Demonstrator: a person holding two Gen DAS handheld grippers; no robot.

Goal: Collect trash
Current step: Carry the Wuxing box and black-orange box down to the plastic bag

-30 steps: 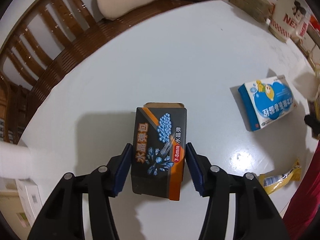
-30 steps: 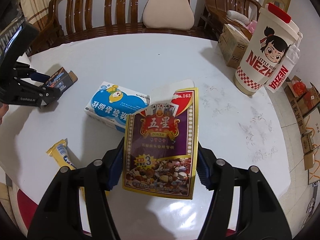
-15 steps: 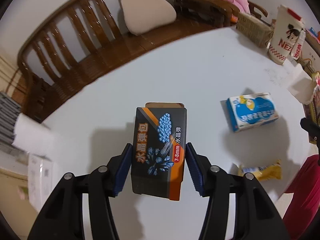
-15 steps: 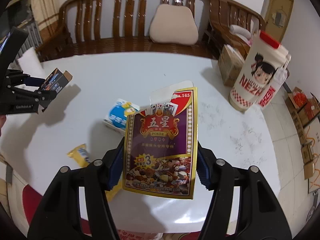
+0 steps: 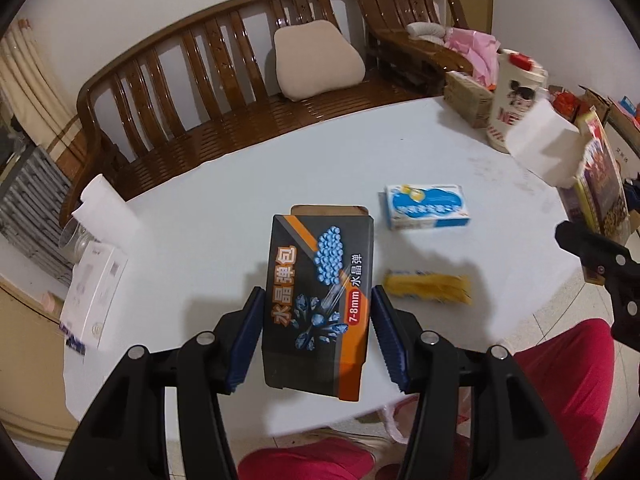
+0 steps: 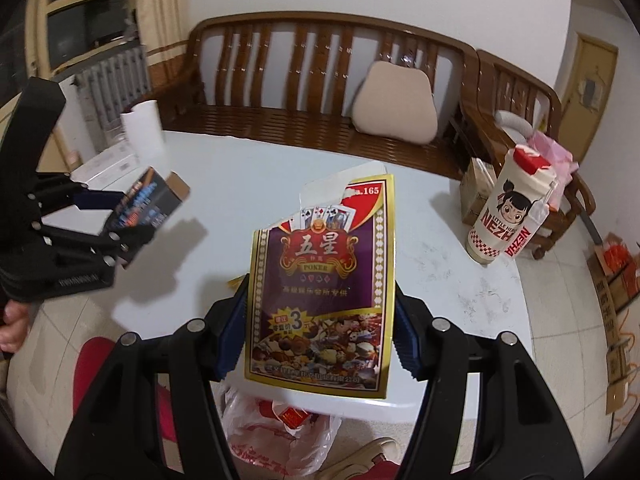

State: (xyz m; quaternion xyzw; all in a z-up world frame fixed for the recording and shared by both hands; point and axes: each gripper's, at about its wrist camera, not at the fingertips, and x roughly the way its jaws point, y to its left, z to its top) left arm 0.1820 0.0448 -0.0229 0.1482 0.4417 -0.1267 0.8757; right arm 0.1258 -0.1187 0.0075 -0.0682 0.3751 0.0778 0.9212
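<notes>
Black cardboard, one box printed with blue beads [image 5: 318,300], is clamped in the left gripper [image 5: 318,336] above the white round table [image 5: 240,184]; the right gripper [image 6: 318,332] clamps one purple-and-gold poker card box [image 6: 320,292]. Only the left view shows one blue-and-white carton [image 5: 426,207] and one yellow wrapper [image 5: 428,288] lying on the table; only the right shows one plastic bag [image 6: 276,432] on the floor below.

Right gripper [image 6: 318,320] clamps purple-gold poker card box [image 6: 320,292], raised above white tabletop [image 6: 248,184]. Left gripper [image 6: 120,220] at left edge grips dark box [image 6: 150,200], also aloft. Plastic bag [image 6: 276,436] on floor below. Nezha cup [image 6: 508,208] on tabletop, right.
</notes>
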